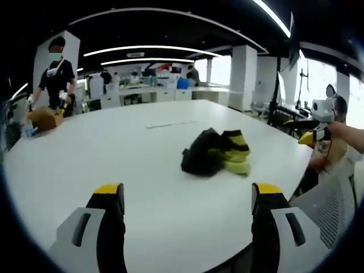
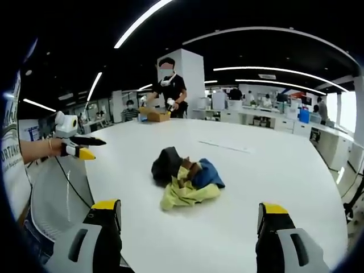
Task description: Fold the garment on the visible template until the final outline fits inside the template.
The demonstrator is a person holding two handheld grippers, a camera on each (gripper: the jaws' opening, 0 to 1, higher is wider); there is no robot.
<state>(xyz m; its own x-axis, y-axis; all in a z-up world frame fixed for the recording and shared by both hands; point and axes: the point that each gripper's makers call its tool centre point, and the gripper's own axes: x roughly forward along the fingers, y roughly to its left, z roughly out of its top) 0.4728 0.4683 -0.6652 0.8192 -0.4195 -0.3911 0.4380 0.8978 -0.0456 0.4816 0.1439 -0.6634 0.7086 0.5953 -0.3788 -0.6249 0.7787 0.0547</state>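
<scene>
Broad bare white table (image 1: 142, 153) lies open in the left gripper view from the lower edge up to the crumpled garment (image 1: 216, 152) at centre right; that heap is the one obstacle on the near surface. Room runs wide to its left and behind it. A thin strip (image 1: 170, 124) lies flat on the table further up. At the far left edge a brown box (image 1: 44, 118) sits by a standing person (image 1: 56, 77).

In the right gripper view the garment (image 2: 185, 176) sits mid-frame with bare table all round. The other gripper (image 2: 79, 147) hovers at the left table edge, well apart from the heap.
</scene>
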